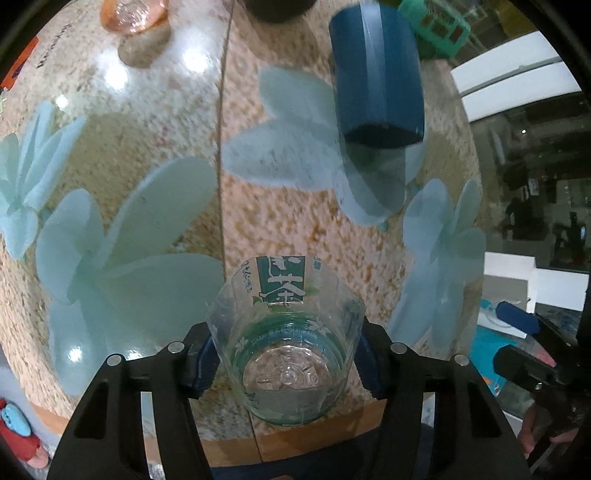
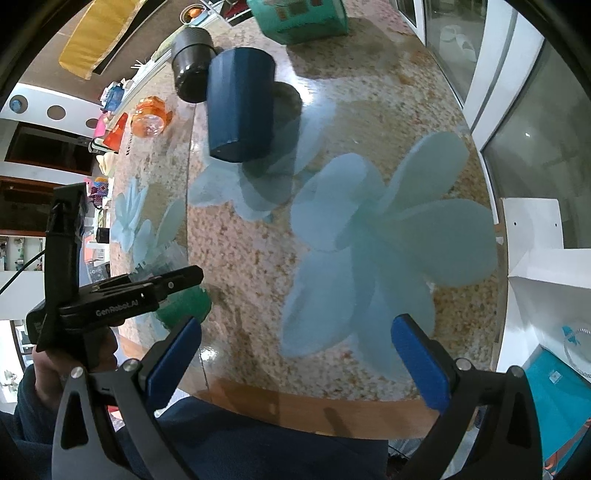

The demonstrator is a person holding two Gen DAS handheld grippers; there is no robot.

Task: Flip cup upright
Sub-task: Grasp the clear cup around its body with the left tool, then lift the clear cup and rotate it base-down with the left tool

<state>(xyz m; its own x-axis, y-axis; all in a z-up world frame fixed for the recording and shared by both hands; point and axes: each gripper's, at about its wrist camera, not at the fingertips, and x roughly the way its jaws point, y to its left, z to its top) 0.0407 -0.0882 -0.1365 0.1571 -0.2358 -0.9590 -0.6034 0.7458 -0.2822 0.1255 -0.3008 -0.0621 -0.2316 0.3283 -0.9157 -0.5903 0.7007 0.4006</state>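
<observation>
Pinching the clear cup [image 1: 286,354] between its blue pads, the left gripper [image 1: 286,363] held it at six o'clock over the table [image 1: 147,122], its mouth facing away. A blue cup [image 1: 376,74] stood at one o'clock. The right gripper [image 2: 295,354] hung spread wide, holding nothing.

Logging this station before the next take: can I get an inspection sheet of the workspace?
Surface: glossy speckled table with pale blue flower prints.
Job's things: clear plastic cup gripped in the air, open end facing away from the camera.
Clutter: blue cup, black cup, orange glass, teal box.
Grippers: left gripper shut on the cup; right gripper open, empty.
Cables: nothing seen.
Surroundings: windows at right.
</observation>
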